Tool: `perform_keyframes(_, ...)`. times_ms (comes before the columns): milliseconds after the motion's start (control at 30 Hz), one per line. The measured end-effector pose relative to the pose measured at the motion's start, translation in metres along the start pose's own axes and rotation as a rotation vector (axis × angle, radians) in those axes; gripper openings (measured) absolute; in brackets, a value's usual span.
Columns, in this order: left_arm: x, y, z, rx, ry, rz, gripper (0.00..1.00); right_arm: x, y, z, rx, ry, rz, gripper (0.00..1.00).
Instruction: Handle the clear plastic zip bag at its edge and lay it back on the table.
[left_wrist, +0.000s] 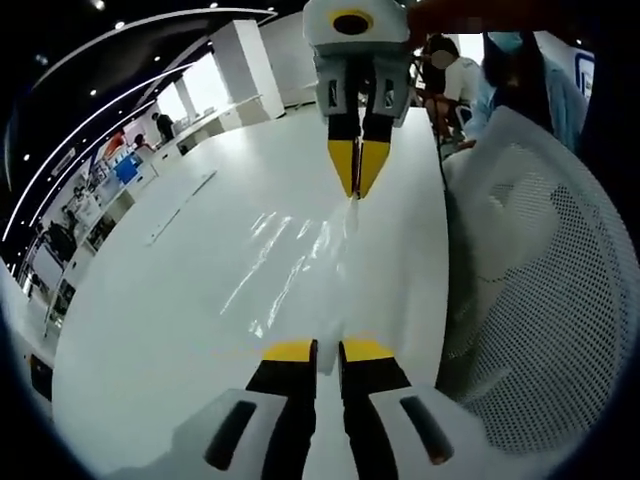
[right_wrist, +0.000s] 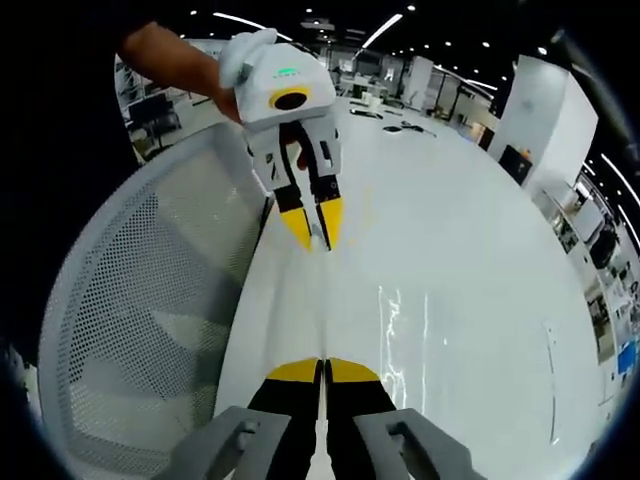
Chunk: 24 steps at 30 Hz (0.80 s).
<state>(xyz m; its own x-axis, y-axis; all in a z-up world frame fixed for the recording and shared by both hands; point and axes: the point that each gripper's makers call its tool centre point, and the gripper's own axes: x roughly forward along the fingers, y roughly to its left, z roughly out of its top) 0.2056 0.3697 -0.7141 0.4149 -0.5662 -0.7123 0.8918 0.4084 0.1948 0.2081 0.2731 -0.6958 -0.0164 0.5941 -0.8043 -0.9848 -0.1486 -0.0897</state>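
The clear plastic zip bag (left_wrist: 290, 262) is stretched over the white table (left_wrist: 150, 330), showing mostly as glints. My left gripper (left_wrist: 328, 350) is shut on the bag's near edge. Facing it from the far side, my right gripper (left_wrist: 358, 183) is shut on the opposite end of the same edge. In the right gripper view the bag (right_wrist: 402, 330) gleams to the right of a taut edge line. That line runs from my right gripper (right_wrist: 323, 368) up to my left gripper (right_wrist: 314, 235). I cannot tell whether the bag's body rests on the table or hangs just above it.
A white mesh chair back (left_wrist: 540, 280) (right_wrist: 140, 300) stands close against the table's side, beside both grippers. A person's hand (right_wrist: 185, 55) holds the left gripper. People (left_wrist: 455, 70) stand past the table's far end. A thin strip (left_wrist: 180, 205) and small items (right_wrist: 405, 128) lie farther along the table (right_wrist: 470, 200).
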Motion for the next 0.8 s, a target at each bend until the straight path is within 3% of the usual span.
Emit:
perform_keyframes(167, 0.000, -0.001, 0.002, 0.037, -0.007, -0.011, 0.00, 0.000, 0.002, 0.001, 0.008, 0.004, 0.002, 0.00)
perform_keyframes(433, 0.000, -0.007, 0.002, 0.057, -0.003, -0.031, 0.00, 0.001, 0.002, 0.005, 0.022, -0.007, -0.004, 0.03)
perform_keyframes(800, 0.001, -0.007, 0.012, 0.054, -0.014, -0.032, 0.00, 0.013, 0.005, 0.031, -0.005, -0.052, 0.008, 0.04)
